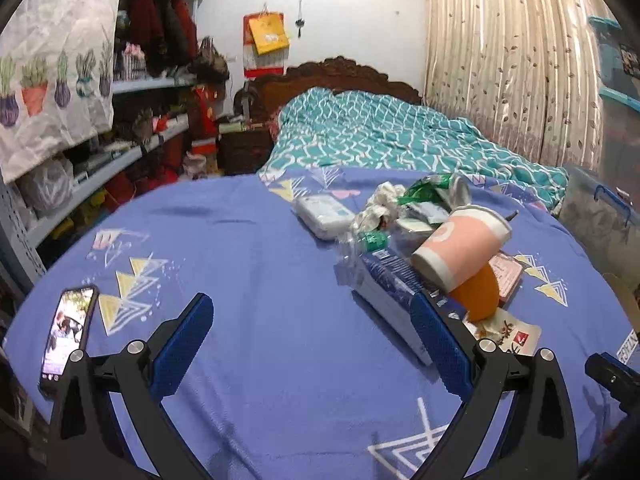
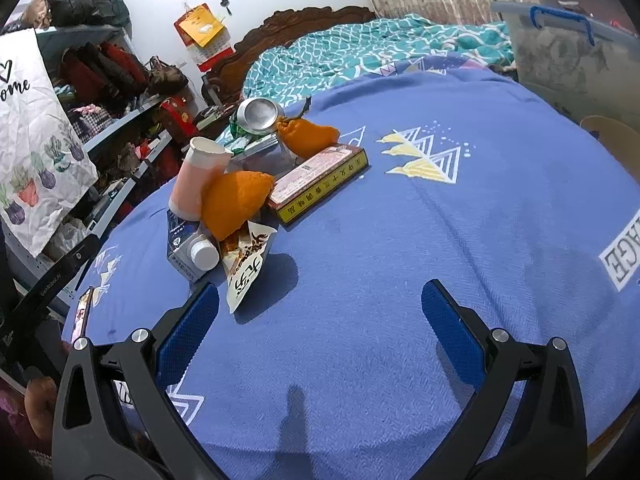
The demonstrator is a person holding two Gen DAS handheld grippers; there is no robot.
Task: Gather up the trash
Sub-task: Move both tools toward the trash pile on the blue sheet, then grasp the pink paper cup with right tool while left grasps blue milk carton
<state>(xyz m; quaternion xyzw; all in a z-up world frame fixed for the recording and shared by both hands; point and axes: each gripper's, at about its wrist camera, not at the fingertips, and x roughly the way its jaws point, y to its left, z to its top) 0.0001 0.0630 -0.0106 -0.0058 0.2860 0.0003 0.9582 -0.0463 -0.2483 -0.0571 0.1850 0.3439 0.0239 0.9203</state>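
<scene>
Both grippers, left (image 1: pixel 316 344) and right (image 2: pixel 320 320), are held wide open and empty; the trash pile (image 2: pixel 240 184) is heaped on the cloth (image 2: pixel 400 260), untouched, so a first grasp is judged next

The left gripper (image 1: pixel 310 344) hovers wide apart over a blue patterned tablecloth (image 1: pixel 248 264). Ahead lies a trash pile: a tipped pink paper cup (image 1: pixel 460 246) resting on orange peel (image 1: pixel 480 294), a blue carton (image 1: pixel 390 284), crumpled wrappers (image 1: pixel 380 204). A smartphone (image 1: pixel 68 332) lies left.
</scene>
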